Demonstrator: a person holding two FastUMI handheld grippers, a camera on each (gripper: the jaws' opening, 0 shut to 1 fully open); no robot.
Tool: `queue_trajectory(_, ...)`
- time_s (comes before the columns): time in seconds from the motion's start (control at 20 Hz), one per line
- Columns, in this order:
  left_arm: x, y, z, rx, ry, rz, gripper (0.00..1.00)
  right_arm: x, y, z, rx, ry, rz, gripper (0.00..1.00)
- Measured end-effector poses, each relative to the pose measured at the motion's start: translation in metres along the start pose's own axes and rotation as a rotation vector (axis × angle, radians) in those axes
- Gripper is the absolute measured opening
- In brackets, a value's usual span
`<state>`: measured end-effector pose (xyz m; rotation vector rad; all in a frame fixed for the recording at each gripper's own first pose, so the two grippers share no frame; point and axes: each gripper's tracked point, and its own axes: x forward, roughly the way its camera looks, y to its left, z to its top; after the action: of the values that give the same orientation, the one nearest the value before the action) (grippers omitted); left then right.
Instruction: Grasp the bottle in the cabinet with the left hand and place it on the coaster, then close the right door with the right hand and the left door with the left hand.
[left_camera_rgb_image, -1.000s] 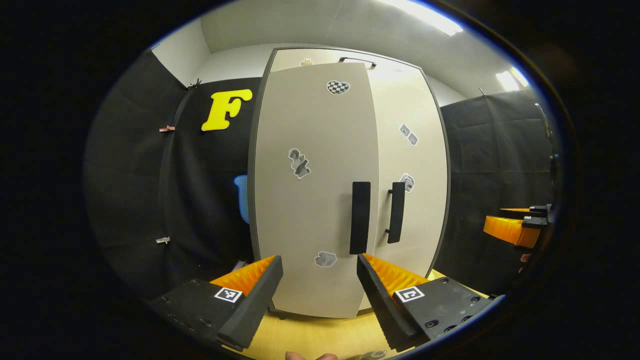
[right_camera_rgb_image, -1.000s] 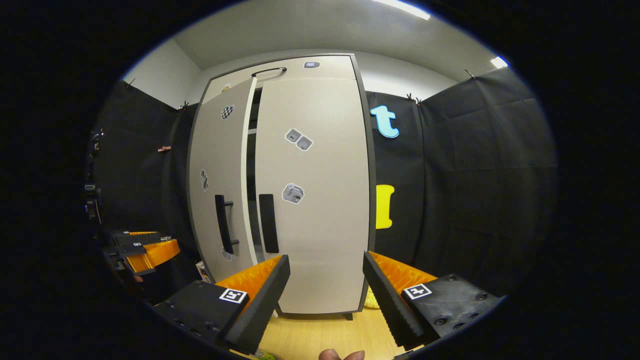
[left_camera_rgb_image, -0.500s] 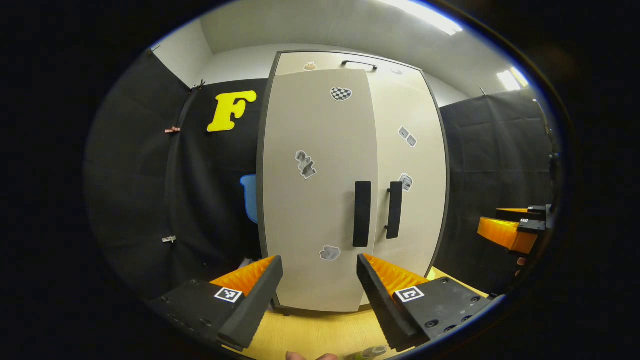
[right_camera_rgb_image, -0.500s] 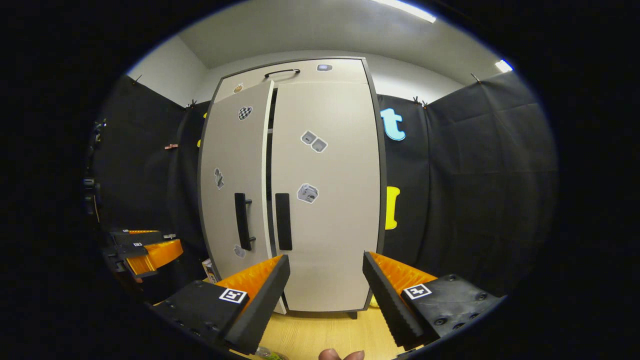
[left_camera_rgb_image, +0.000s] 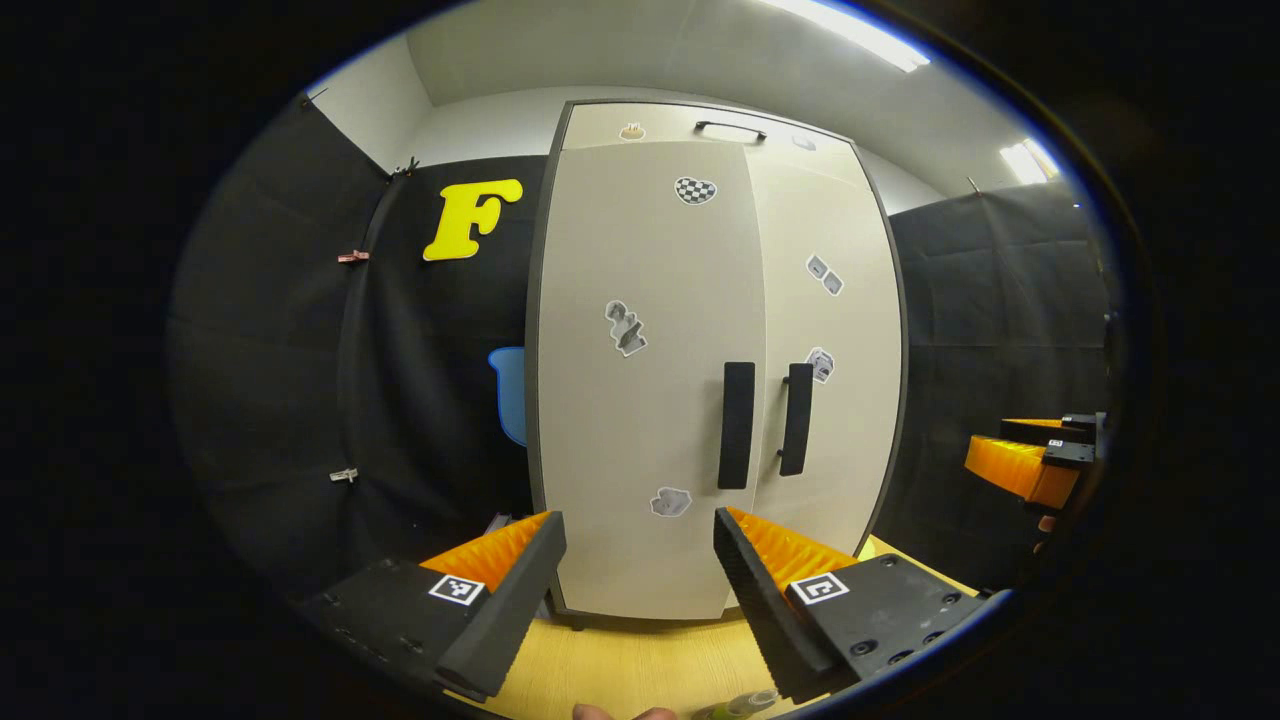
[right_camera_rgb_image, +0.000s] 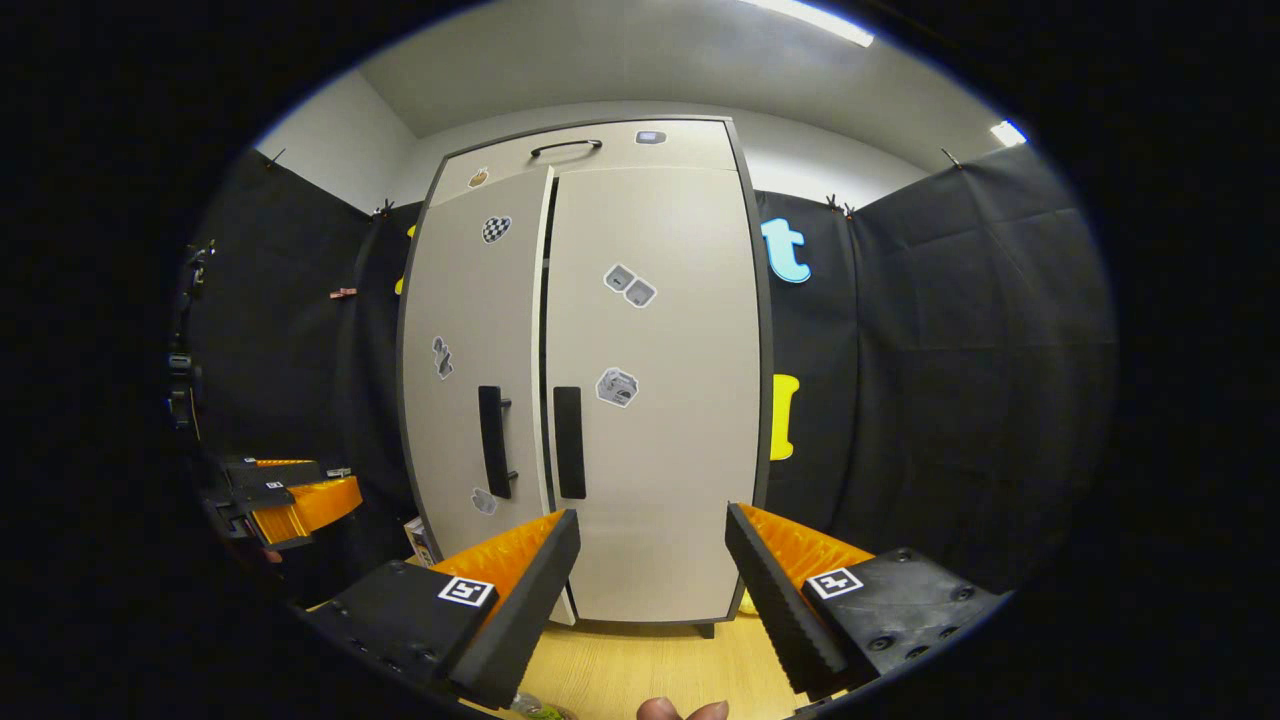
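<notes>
Against the black booth wall, the cabinet's left door (right_camera_rgb_image: 470, 370) has swung nearly flush beside the shut right door (right_camera_rgb_image: 655, 390), leaving a slim gap; both the left gripper (left_camera_rgb_image: 640, 560) and right gripper (right_camera_rgb_image: 650, 560) hang released, so closing is almost finished.

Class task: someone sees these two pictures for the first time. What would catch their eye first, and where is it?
The tall pale cabinet stands at centre, its two black door handles side by side at mid-height. In the right gripper view a thin dark gap shows beside the left door. Both open grippers, left gripper and right gripper, frame it from below.

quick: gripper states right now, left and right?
Left gripper: open, holding nothing.
Right gripper: open, holding nothing.
</notes>
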<state>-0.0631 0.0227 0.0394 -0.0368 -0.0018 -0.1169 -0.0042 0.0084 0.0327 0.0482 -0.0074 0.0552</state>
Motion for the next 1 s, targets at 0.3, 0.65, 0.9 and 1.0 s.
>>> queue_trajectory(0.3, 0.0011, -0.0013, -0.0009, 0.008, 0.004, -0.001, 0.95, 0.0022, -0.0012, 0.0002, 0.004, -0.003, -0.001, 0.98)
queue_trajectory(0.65, 0.0017, -0.0023, -0.0024, 0.014, 0.007, -0.002, 0.95, 0.0037, -0.0010, -0.0009, 0.000, -0.004, 0.000, 0.97)
queue_trajectory(0.9, 0.0015, -0.0011, -0.0006, 0.017, 0.002, -0.005, 0.95, 0.0056, -0.0004, -0.0003, 0.001, -0.007, 0.001, 0.97)
queue_trajectory(1.0, 0.0016, -0.0014, 0.0008, 0.018, -0.002, -0.007, 0.95, 0.0054, 0.0018, 0.0010, 0.001, -0.009, 0.003, 0.97)
